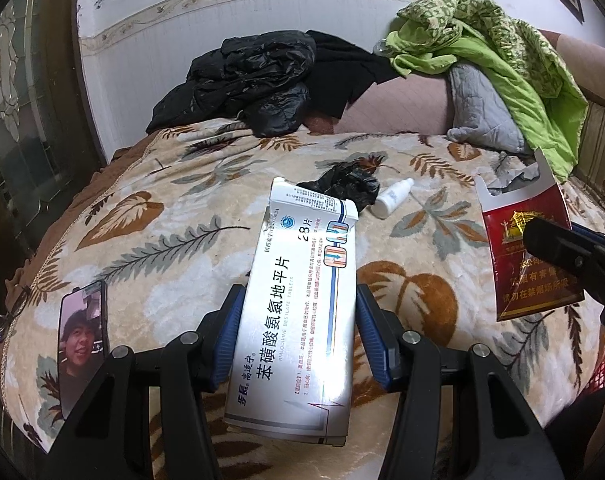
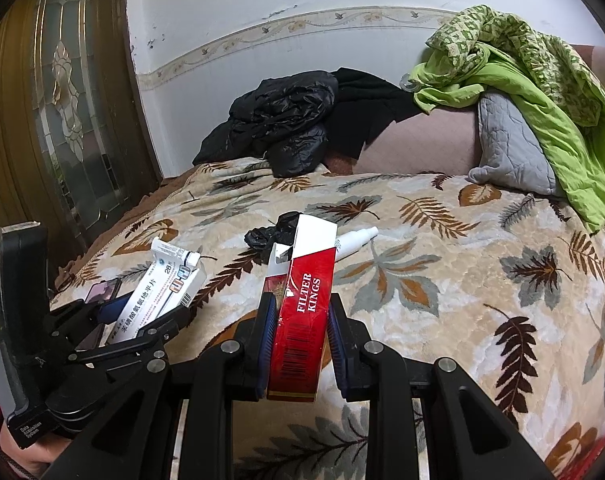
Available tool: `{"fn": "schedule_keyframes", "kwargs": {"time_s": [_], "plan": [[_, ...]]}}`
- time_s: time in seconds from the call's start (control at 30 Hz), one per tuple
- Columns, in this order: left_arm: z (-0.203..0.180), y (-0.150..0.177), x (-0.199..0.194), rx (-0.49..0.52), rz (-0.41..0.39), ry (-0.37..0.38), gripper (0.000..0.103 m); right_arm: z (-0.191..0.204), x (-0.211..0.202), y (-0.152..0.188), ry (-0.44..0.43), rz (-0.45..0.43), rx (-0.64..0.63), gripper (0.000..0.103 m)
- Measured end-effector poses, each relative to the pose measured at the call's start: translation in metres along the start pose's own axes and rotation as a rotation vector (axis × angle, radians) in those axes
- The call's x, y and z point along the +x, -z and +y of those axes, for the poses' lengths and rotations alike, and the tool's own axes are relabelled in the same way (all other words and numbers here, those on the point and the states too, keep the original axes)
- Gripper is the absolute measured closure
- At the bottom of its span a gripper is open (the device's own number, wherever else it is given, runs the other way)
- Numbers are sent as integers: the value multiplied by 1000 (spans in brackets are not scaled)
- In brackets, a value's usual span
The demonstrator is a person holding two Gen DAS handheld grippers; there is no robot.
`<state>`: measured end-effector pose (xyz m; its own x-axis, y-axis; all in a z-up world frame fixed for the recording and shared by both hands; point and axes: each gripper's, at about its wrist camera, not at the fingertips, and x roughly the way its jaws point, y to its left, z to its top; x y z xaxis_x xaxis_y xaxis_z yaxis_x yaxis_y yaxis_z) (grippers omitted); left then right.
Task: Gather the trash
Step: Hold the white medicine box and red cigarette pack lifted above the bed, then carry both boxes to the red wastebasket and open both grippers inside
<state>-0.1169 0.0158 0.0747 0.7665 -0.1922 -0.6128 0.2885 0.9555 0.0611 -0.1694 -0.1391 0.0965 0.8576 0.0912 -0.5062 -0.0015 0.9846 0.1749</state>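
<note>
My left gripper [image 1: 298,300] is shut on a white medicine box [image 1: 302,304] and holds it above the bed; the box also shows in the right wrist view [image 2: 158,296]. My right gripper [image 2: 298,308] is shut on a red cigarette pack [image 2: 302,312] with its top open, seen too in the left wrist view [image 1: 530,248]. On the leaf-patterned blanket [image 1: 162,216] beyond both lie a crumpled black plastic bag [image 1: 342,186] and a small white bottle [image 1: 392,198], side by side. In the right wrist view the bag [image 2: 266,236] and bottle [image 2: 356,240] are partly hidden behind the pack.
A phone [image 1: 82,340] with a lit screen lies on the blanket at the left edge. A black jacket [image 1: 250,84], a grey pillow [image 1: 482,108] and green clothing [image 1: 502,52] are piled at the far side against the wall. A glass-panelled door [image 2: 62,100] stands left.
</note>
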Motion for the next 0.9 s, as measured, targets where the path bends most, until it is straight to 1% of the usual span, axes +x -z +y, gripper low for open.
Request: {"fn": "schedule_keyframes", "kwargs": {"time_s": [0.07,0.1,0.17,0.27,0.3,0.4,0.5,0.6,0.73,0.9], "plan": [[-3,-2,-6,0,-12,42,50,-4,-7,0,-4,3,20,76],[-6,-4,-13,2,-26,81,50,-9,-15,1,-9,4,39,76],[-17,-7,-22,34,-46,123,50,-18,-29,2,-5,-4,62,76],[-37,-9,-36,83,-74,194,50,-36,-57,8,40,-14,83,76],[-44,-10,-39,97,-72,221,50,-43,-68,11,57,-19,94,76],[-65,-12,-47,136,-70,272,50,-66,-100,23,125,-19,129,76],[-87,-14,-60,175,-89,329,50,-87,-127,33,184,-23,173,76],[-110,-17,-72,206,-80,392,50,-104,-147,41,229,-30,210,76],[-140,-18,-87,254,-88,447,50,-120,-168,50,270,-32,252,76],[-179,-15,-103,322,-98,505,50,-129,-194,58,321,-39,271,76]]}}
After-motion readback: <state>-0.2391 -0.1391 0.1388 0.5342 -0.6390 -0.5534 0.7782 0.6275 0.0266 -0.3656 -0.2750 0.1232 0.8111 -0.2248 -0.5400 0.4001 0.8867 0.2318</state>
